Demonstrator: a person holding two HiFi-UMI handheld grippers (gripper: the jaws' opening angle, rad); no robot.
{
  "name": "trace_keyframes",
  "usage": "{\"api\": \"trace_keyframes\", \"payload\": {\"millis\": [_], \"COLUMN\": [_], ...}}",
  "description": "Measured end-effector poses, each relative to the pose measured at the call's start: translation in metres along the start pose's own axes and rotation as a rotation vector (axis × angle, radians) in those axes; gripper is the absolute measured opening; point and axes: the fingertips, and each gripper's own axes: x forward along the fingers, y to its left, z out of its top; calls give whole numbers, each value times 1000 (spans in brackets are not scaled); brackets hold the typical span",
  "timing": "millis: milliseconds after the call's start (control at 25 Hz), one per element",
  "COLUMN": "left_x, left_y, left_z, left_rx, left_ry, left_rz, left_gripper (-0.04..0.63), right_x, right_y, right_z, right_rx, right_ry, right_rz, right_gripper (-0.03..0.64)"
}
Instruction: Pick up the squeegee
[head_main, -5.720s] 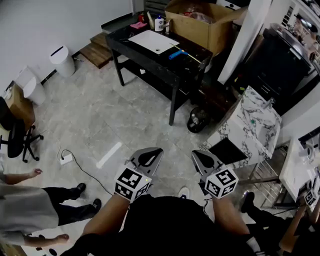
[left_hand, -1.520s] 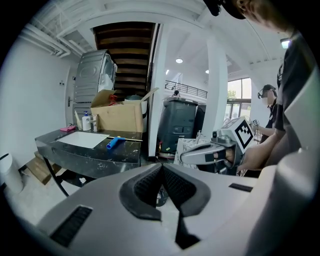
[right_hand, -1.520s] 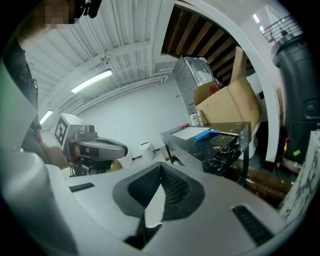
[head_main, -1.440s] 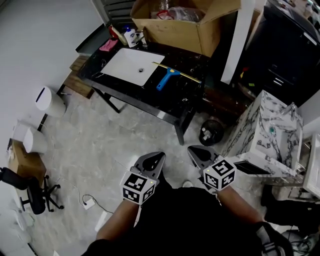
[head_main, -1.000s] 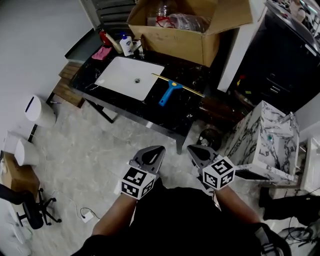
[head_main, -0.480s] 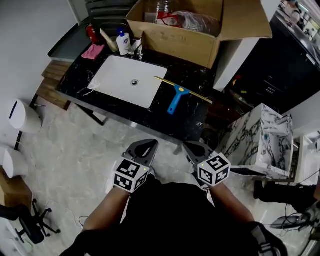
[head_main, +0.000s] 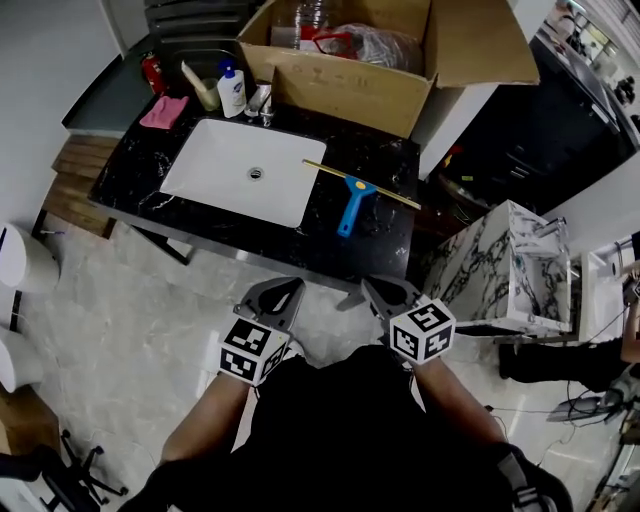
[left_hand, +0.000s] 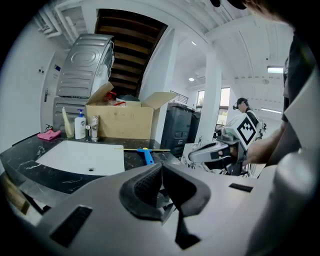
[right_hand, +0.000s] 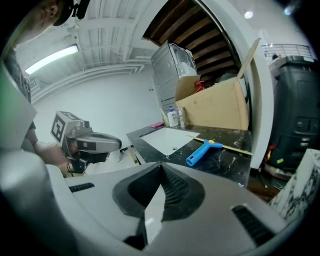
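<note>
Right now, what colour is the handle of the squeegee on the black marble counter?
The squeegee handle is bright blue, clearest in the head view.

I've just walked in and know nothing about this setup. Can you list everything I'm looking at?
Black marble-look counter: one, black, centre of the room.
White rectangular sink basin: one, white, set in the counter's left part.
Blue-handled squeegee with a thin yellowish blade: one, blue, lying on the counter right of the basin.
Open cardboard box: one, brown, behind the counter.
White pump bottle: one, white, the counter's back edge.
Pink cloth: one, pink, the counter's back left corner.
White marble-patterned cabinet: one, white with dark veins, right of the counter.
Left gripper: one, grey, shut, empty.
Right gripper: one, grey, shut, empty.
</note>
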Motion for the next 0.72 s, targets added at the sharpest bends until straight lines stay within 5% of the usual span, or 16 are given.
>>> {"api": "trace_keyframes", "payload": {"millis": [360, 720], "left_x": [4, -15], "left_y": [16, 32], "left_z": [-13, -24], "left_rx": [-21, -84], "left_ry": [16, -13], "left_rz": [-16, 84], "left_gripper": [18, 18], "right_x": [27, 56], "right_y": [-34, -65], "right_z": [16, 33], "right_rx": [24, 36], "right_ry": [27, 51], "right_rz": [-92, -98], "right_gripper": [9, 9]}}
